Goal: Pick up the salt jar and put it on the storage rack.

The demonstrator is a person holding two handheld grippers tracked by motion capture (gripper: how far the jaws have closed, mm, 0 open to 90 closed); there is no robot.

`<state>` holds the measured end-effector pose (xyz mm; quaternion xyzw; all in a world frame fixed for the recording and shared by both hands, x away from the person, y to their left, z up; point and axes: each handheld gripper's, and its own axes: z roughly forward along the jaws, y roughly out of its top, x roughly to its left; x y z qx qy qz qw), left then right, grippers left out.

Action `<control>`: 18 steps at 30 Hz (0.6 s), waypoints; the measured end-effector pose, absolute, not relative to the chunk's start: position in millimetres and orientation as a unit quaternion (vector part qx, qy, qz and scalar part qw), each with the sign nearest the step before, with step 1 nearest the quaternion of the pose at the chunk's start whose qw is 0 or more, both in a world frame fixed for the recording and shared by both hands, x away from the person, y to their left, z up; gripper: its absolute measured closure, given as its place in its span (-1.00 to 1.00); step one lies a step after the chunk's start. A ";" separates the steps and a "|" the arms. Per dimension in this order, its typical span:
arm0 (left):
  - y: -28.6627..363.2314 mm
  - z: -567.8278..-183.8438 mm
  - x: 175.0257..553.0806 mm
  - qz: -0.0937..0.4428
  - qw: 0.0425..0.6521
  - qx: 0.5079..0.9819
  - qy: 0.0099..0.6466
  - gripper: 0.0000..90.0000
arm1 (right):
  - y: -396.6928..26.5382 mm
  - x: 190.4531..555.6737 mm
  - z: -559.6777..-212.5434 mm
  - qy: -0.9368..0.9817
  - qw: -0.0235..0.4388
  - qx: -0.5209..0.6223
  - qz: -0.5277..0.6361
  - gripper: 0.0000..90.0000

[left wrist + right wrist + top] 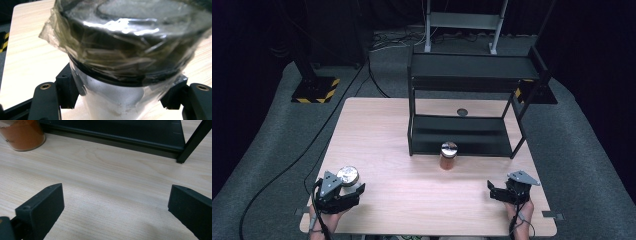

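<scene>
Tabletop: pale wood, smooth; it carries everything you are working with.
Shelf rack: black metal, at the far side, its lower tier low over the tabletop.
White jar: rigid body under a dark lid wrapped in crinkled film. Judge it light but slick; keep your hold on the bare body below the lid, not on the film. It sits at the near left corner, in your left gripper.
Orange jar: stands just before the rack, untouched.
Left fingers: clamped on the white jar's body.
Right fingers: your right gripper has them spread wide, holding nothing, above bare wood.
</scene>
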<state>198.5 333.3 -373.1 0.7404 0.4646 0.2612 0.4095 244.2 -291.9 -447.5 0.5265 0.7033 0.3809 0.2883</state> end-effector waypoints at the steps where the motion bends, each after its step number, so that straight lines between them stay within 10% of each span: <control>1: 332.3 -371.5 200.0 0.261 0.410 0.742 0.462 -0.31 | -291.9 244.1 -447.6 0.703 0.289 0.526 0.381 -1.00; 18: 318.1 -349.5 225.1 0.239 0.413 0.764 0.435 -0.31 | -292.0 244.0 -447.6 0.703 0.288 0.526 0.382 -1.00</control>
